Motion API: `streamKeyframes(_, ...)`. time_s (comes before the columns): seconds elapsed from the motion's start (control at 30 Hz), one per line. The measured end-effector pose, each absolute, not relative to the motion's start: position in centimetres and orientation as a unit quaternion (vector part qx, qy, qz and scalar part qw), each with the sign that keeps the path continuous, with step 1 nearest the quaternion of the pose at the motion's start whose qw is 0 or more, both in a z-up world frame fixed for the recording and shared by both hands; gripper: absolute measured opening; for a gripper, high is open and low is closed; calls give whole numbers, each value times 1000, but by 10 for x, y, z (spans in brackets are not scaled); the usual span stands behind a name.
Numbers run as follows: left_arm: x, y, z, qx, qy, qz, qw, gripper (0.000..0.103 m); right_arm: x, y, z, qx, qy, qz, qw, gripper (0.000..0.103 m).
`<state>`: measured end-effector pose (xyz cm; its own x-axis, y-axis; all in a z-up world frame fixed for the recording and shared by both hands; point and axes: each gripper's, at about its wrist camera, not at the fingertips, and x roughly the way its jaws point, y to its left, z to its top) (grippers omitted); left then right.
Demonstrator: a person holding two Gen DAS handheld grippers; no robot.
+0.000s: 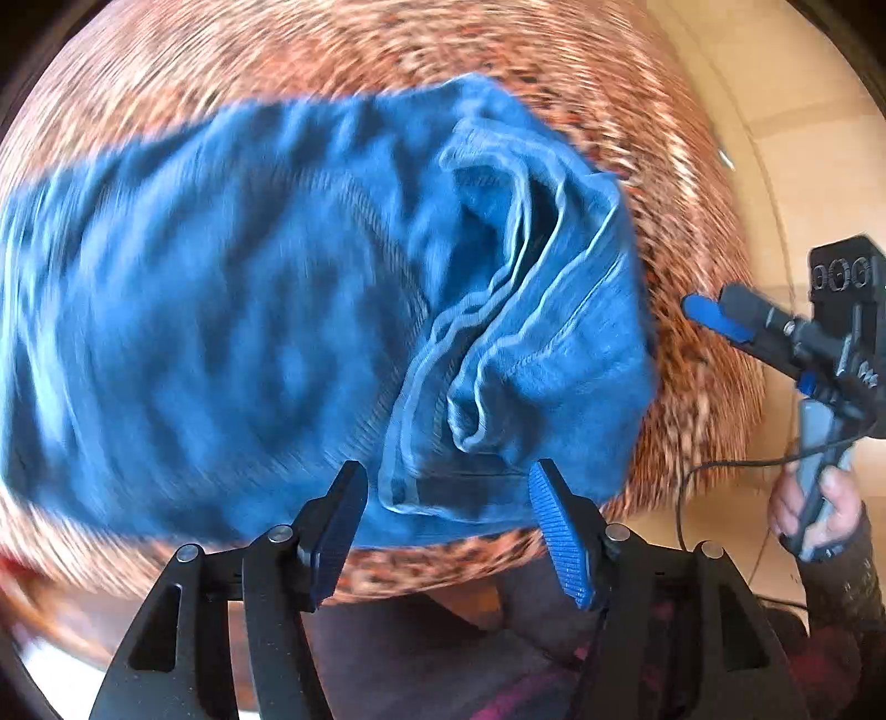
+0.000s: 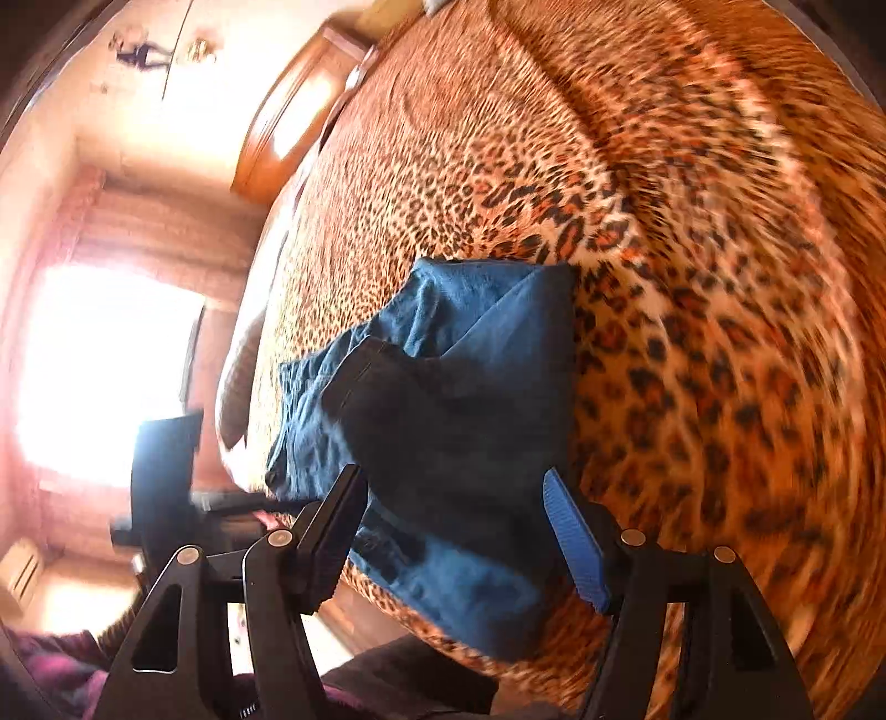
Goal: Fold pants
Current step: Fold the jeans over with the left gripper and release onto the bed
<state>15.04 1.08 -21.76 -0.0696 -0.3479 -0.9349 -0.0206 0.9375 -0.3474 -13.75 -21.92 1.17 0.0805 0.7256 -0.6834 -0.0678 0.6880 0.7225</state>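
Blue pants [image 1: 266,310] lie folded over on a leopard-print bedspread [image 1: 387,50], with the hems and seams bunched at the right end [image 1: 515,332]. My left gripper [image 1: 448,526] is open and empty, just above the near edge of the pants. My right gripper [image 2: 457,531] is open and empty over the near part of the pants [image 2: 465,387]. It also shows in the left wrist view [image 1: 714,315], held by a hand to the right of the bed, apart from the cloth.
The bedspread [image 2: 692,277] covers the whole bed. A wooden headboard [image 2: 293,111] stands at the far end. A bright window [image 2: 99,376] is at the left. Pale tiled floor [image 1: 803,138] lies past the bed's right edge. A cable [image 1: 720,471] hangs from the right gripper.
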Motion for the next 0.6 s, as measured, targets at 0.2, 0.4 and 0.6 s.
streamKeyframes(0.2, 119, 16, -240, -219, 695, 39, 684, 61, -100, -195, 1, 172, 638, 383, 646, 69)
streamKeyframes(0.4, 99, 15, -244, -271, 661, 109, 691, 61, -60, -143, 1, 63, 629, 437, 640, 69)
streamKeyframes(0.6, 67, 6, -244, -296, 640, 164, 691, 40, -59, -72, -9, -120, 600, 496, 616, 69)
